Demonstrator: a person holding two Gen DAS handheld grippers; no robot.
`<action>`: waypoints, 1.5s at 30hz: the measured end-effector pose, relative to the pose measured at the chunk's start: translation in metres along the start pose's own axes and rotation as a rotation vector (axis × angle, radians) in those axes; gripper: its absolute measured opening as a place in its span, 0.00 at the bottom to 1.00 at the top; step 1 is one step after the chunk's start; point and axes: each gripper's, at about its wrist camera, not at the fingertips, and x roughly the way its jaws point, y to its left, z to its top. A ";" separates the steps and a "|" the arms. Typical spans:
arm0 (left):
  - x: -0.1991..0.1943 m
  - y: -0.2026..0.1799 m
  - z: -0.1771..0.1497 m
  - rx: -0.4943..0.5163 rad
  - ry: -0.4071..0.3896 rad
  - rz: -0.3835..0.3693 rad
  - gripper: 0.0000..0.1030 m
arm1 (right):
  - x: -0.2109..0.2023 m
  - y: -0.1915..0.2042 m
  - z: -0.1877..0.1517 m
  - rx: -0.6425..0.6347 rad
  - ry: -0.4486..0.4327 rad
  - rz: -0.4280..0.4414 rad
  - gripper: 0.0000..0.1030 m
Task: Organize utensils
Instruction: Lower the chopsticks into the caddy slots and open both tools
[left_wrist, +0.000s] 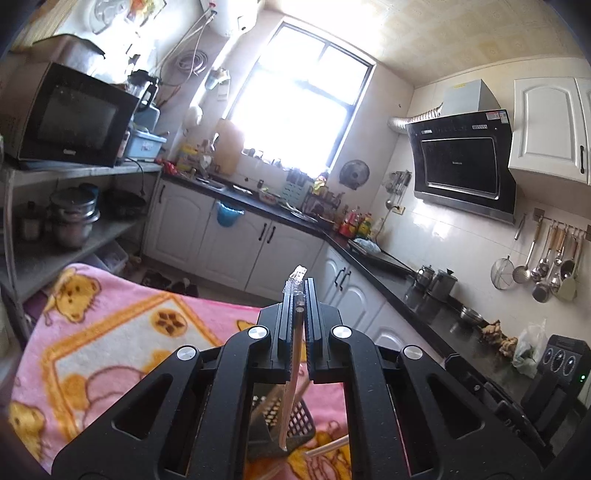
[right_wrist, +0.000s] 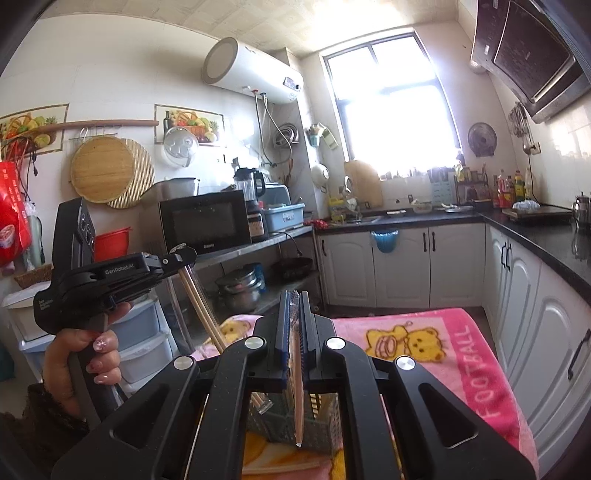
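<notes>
Left gripper (left_wrist: 298, 291) held above pink blanket (left_wrist: 110, 332), tilted up toward window; fingers pinch wrapped chopsticks (left_wrist: 291, 369), long axis 12-to-6, lower tip over basket (left_wrist: 295, 424).

Right gripper (right_wrist: 294, 306) likewise raised; fingers pinch second wrapped chopsticks (right_wrist: 297, 398), tip at 6 above basket (right_wrist: 325, 421).

Hand (right_wrist: 85, 354) at 9 grips left gripper's handle.
</notes>
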 end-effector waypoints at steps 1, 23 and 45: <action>0.000 0.001 0.002 -0.001 -0.003 0.005 0.03 | 0.001 0.001 0.003 -0.001 -0.008 0.001 0.05; 0.033 0.017 0.004 -0.005 -0.027 0.068 0.03 | 0.044 0.003 0.042 -0.035 -0.078 -0.005 0.05; 0.062 0.026 -0.051 0.017 0.028 0.108 0.03 | 0.092 -0.016 -0.003 -0.003 0.011 -0.042 0.05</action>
